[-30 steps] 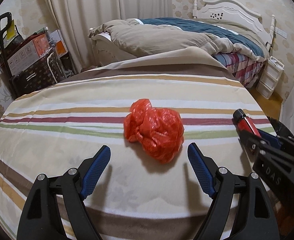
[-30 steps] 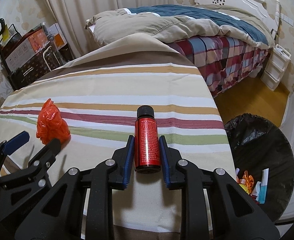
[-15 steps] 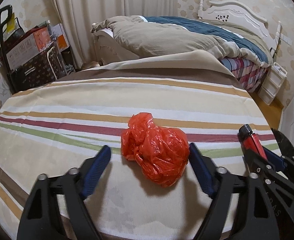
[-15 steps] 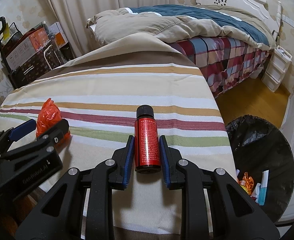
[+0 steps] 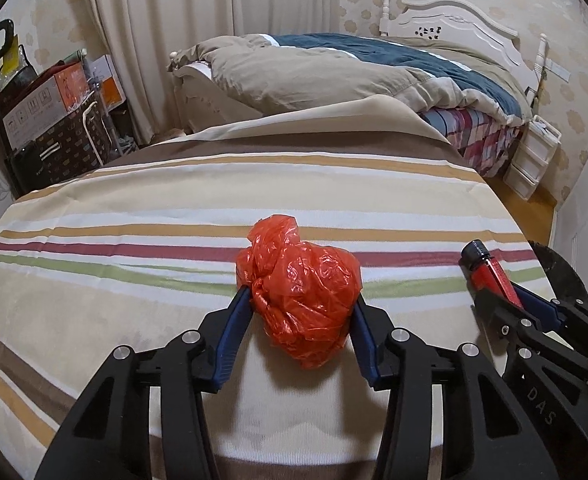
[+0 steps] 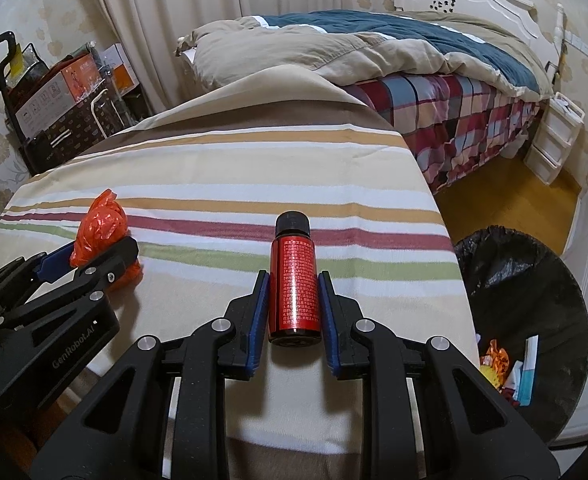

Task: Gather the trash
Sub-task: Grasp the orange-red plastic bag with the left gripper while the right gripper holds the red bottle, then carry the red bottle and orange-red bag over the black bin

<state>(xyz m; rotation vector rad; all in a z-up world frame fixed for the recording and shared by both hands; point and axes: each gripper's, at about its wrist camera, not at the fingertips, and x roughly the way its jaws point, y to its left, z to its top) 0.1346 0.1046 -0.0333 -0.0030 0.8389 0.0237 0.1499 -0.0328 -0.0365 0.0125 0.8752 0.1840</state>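
A crumpled red plastic bag (image 5: 294,276) lies on the striped cloth (image 5: 174,208), and my left gripper (image 5: 299,298) straddles it. Its jaws are closing, and both blue pads touch the bag's sides. In the right wrist view the same bag (image 6: 100,224) sits at the left between those fingers. My right gripper (image 6: 293,278) is shut on a small red bottle (image 6: 293,256) with a black cap, held just above the cloth near its right edge. That bottle (image 5: 489,272) also shows at the right of the left wrist view.
A bin with a black liner (image 6: 533,280) stands on the floor right of the cloth, with several wrappers inside. Behind are a bed (image 6: 373,48) with a rumpled duvet, white drawers (image 6: 553,136) and stacked boxes (image 6: 54,96) by the curtain.
My left gripper has slid forward around the red bag and its fingers have closed in from wide apart until they touch it. The right gripper and its bottle have not moved.
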